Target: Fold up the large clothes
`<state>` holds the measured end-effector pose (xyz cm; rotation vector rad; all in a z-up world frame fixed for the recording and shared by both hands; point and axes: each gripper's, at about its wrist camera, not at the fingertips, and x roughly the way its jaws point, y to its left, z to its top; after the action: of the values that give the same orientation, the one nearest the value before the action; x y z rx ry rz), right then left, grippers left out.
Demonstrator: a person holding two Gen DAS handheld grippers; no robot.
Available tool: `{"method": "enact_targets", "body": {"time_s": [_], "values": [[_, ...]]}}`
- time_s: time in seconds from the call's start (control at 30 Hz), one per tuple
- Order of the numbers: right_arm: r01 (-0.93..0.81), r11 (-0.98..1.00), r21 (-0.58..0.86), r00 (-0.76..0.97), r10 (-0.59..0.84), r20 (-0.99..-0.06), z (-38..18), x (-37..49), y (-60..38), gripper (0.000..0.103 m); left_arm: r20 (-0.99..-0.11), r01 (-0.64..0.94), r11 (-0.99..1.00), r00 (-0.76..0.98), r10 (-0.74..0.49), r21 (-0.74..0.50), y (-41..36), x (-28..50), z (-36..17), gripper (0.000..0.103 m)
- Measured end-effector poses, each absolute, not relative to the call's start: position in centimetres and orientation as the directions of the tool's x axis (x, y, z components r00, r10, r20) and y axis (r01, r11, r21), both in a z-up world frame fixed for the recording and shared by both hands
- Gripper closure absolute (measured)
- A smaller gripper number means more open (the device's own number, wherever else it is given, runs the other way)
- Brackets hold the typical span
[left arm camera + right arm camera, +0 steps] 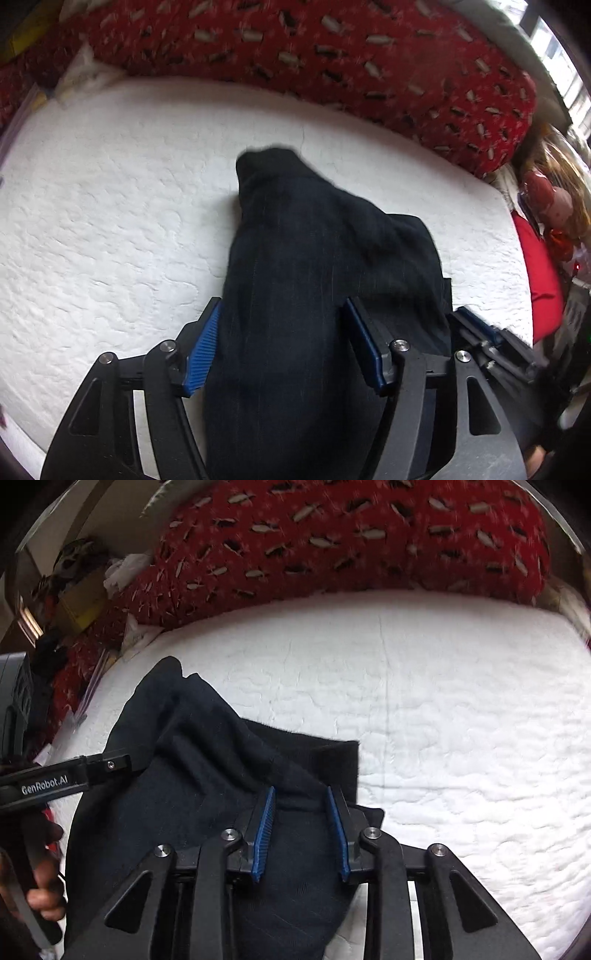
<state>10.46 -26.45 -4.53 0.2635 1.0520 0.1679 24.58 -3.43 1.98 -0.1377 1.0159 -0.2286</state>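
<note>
Dark garment (pixel 314 258) bunched on white mattress (pixel 110 203), passing between both grippers' parted fingers (pixel 201 347), grip unclear

Both grippers have black angular linkages, silver screw heads and ribbed blue pads (pixel 263 834); beside the screws (pixel 110 764), white lettering reads "GenRobot.AI".

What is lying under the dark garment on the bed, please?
The dark garment rests on the white quilted mattress cover, bare all around it. Whatever lies directly beneath the cloth is hidden; nothing else shows at its edges.
</note>
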Motion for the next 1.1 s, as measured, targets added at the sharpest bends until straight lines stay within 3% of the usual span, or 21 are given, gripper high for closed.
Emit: {"method": "enact_targets", "body": {"time_s": [0.07, 0.23, 0.3, 0.4, 0.53, 0.67, 0.8, 1.0, 1.1], "values": [[-0.023, 0.960, 0.280, 0.531, 0.249, -0.810, -2.4, 9.4, -26.5, 0.072, -0.813, 0.150, 0.972, 0.534, -0.233, -0.180, -3.2, 23.0, 3.1, 0.038], [-0.124, 0.909, 0.399, 0.595, 0.389, -0.703, 1.3, 3.5, -26.1, 0.066, -0.799, 0.183, 0.976, 0.565, -0.204, -0.119, -3.9, 20.5, 4.3, 0.038], [-0.128, 0.916, 0.379, 0.570, 0.381, -0.728, 0.4, 2.1, -24.8, 0.057, -0.815, 0.182, 0.976, 0.544, -0.199, -0.117, -4.0, 20.0, 4.1, 0.038], [-0.081, 0.952, 0.294, 0.426, 0.300, -0.854, -3.7, 1.5, -24.0, 0.058, -0.829, 0.187, 0.975, 0.522, -0.199, -0.117, -3.6, 18.7, 4.5, 0.038], [-0.019, 0.939, 0.343, 0.479, 0.309, -0.821, -1.2, -0.2, -25.1, 0.054, -0.813, 0.213, 0.968, 0.536, -0.227, -0.130, -1.5, 15.4, 5.2, 0.038], [-0.132, 0.923, 0.360, 0.550, 0.371, -0.749, 1.9, -4.0, -24.1, 0.053, -0.846, 0.221, 0.963, 0.474, -0.242, -0.151, -0.7, 12.6, 2.3, 0.038], [-0.144, 0.967, 0.212, 0.437, 0.254, -0.863, -1.9, -5.2, -21.5, 0.053, -0.890, 0.216, 0.968, 0.407, -0.205, -0.124, -1.4, 11.6, -0.9, 0.038], [-0.117, 0.960, 0.255, 0.498, 0.279, -0.821, 1.1, -7.2, -22.4, 0.049, -0.860, 0.219, 0.963, 0.447, -0.244, -0.160, -0.4, 9.2, 0.7, 0.037], [-0.087, 0.978, 0.188, 0.445, 0.207, -0.871, -1.1, -8.4, -22.1, 0.046, -0.874, 0.206, 0.966, 0.428, -0.231, -0.154, -1.0, 9.2, -0.9, 0.037]]}}
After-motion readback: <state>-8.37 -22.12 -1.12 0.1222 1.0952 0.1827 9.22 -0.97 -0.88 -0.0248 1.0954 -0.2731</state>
